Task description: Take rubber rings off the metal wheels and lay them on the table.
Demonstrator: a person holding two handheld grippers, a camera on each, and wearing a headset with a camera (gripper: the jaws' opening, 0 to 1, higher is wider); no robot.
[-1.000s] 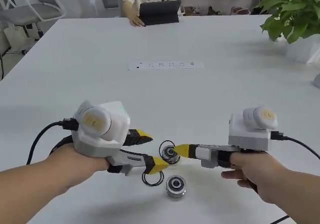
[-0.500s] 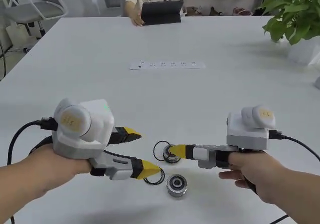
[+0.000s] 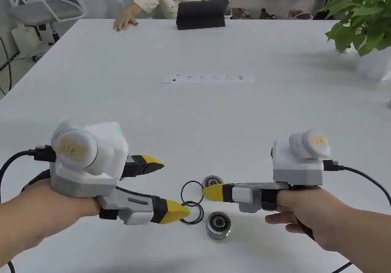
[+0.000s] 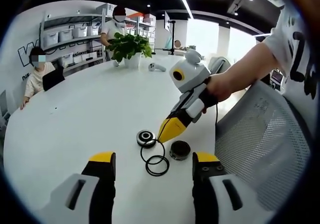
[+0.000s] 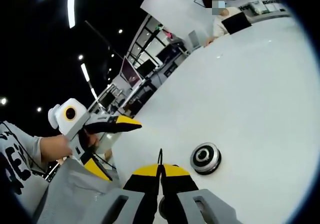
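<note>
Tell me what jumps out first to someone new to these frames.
Two yellow-tipped claws face each other over the near part of the white table. The right claw is shut and seems to pinch a thin black rubber ring, while the left claw stands open. Just below the tips lie two metal wheels and a second ring, flat on the table.

A white table (image 3: pixel 287 59) has a socket strip (image 3: pixel 208 77) set flush in its top. Well on the near side of the strip lie two metal wheels (image 3: pixel 218 223) and, just beside them, two overlapping black rubber rings (image 3: pixel 193 214) (one looks partly lifted). Beyond the strip stands a dark tablet (image 3: pixel 202 14).
</note>
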